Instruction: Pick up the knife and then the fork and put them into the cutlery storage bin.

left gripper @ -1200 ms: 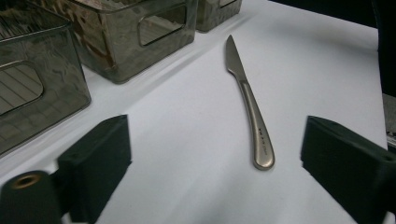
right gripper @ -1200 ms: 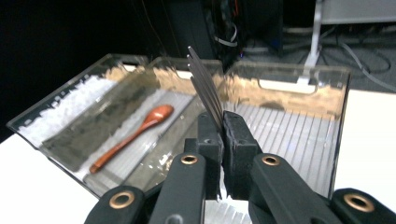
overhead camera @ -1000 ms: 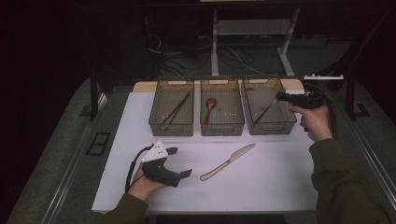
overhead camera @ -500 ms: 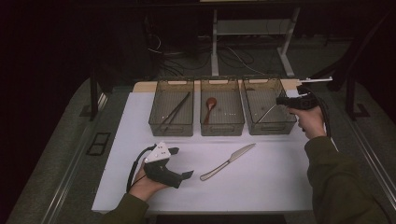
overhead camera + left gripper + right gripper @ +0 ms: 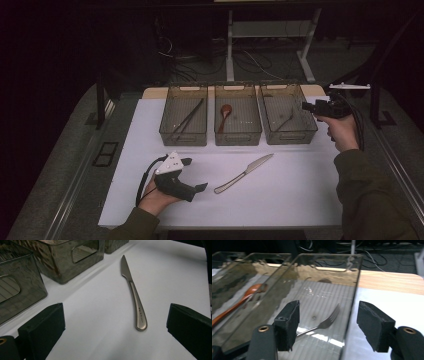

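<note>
At the bottom left of the high view, the left hand-held gripper (image 5: 196,175) lies low on the white, matte counter (image 5: 300,200), its black padded jaws spread wide with nothing between them. Just to its right, in the lower middle of the frame, a smooth brushed-steel table knife (image 5: 244,173) lies flat and diagonal, blade tip toward the upper right; in the left gripper view the knife (image 5: 133,295) rests on bare counter between the two blunt foam pads, touching neither. Farther up stand three smoky translucent plastic bins in a row: the left bin (image 5: 184,137) holds thin dark chopsticks (image 5: 187,120), the middle bin (image 5: 238,136) a glossy reddish-brown wooden spoon (image 5: 223,116). At the right edge, the right hand-held gripper (image 5: 306,106) hovers at the right bin (image 5: 290,136), jaws released and just been opening, empty. Below them a slim steel fork (image 5: 322,326) lies on the bin's ribbed floor.
</note>
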`<act>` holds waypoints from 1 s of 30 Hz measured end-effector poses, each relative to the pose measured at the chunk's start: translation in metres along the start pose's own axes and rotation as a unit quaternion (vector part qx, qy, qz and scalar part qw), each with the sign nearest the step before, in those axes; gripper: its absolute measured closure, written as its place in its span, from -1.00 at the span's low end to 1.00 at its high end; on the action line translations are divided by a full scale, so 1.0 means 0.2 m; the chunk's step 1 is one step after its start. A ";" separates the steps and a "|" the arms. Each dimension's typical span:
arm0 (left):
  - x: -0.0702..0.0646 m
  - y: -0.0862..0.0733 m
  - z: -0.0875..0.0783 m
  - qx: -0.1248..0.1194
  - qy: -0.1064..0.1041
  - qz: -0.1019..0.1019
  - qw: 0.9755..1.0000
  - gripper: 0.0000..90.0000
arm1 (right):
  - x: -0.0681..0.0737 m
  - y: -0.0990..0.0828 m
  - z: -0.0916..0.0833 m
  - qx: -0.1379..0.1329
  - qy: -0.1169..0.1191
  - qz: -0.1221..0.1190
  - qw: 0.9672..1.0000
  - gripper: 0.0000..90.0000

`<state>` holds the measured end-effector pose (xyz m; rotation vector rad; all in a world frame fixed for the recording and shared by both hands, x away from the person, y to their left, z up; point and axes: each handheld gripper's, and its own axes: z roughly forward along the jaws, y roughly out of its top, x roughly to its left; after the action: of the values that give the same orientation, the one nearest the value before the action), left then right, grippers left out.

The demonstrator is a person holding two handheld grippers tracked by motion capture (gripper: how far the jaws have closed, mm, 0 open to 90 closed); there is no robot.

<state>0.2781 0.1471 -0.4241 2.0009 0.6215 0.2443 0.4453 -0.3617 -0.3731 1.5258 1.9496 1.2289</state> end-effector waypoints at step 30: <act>-0.02 0.00 0.04 0.025 0.004 -0.005 1.000 -0.95 | 0.39 -0.35 -0.30 -0.035 0.106 -0.102 0.988 -0.61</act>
<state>0.2784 0.1399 -0.4276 2.0461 0.6484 0.2330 0.3347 -0.3165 -0.3803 1.1674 2.1101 1.3995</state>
